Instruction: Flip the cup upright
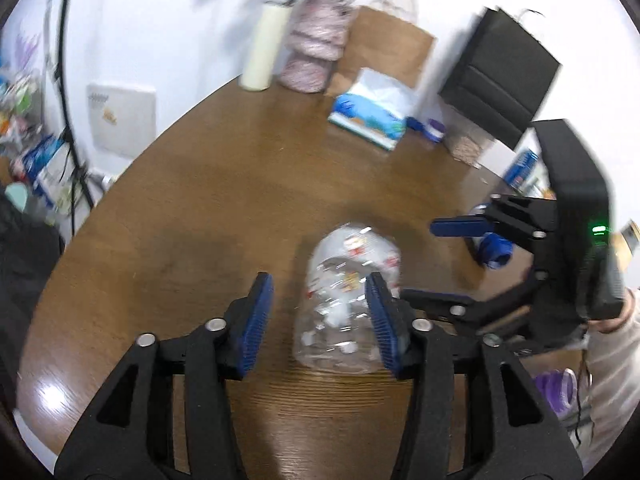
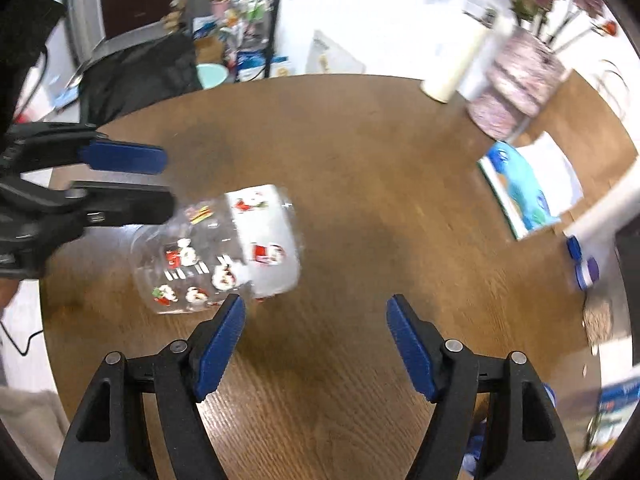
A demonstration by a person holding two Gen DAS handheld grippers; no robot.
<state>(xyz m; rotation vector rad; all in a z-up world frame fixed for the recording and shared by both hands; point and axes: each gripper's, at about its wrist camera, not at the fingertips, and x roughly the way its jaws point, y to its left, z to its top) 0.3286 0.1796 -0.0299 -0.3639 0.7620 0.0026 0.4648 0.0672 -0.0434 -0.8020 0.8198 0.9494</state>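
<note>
A clear plastic cup with red and white cartoon prints lies on its side on the brown round table. It also shows in the right wrist view, its white base end pointing right. My left gripper is open, its right finger beside the cup's open end, and it shows at the left of the right wrist view. My right gripper is open and empty just right of the cup; it appears in the left wrist view at the right.
A cream bottle, a pink patterned vase, a brown paper bag and a blue picture book stand at the table's far side. A black bag hangs at the right. A blue and purple cap lies at the right edge.
</note>
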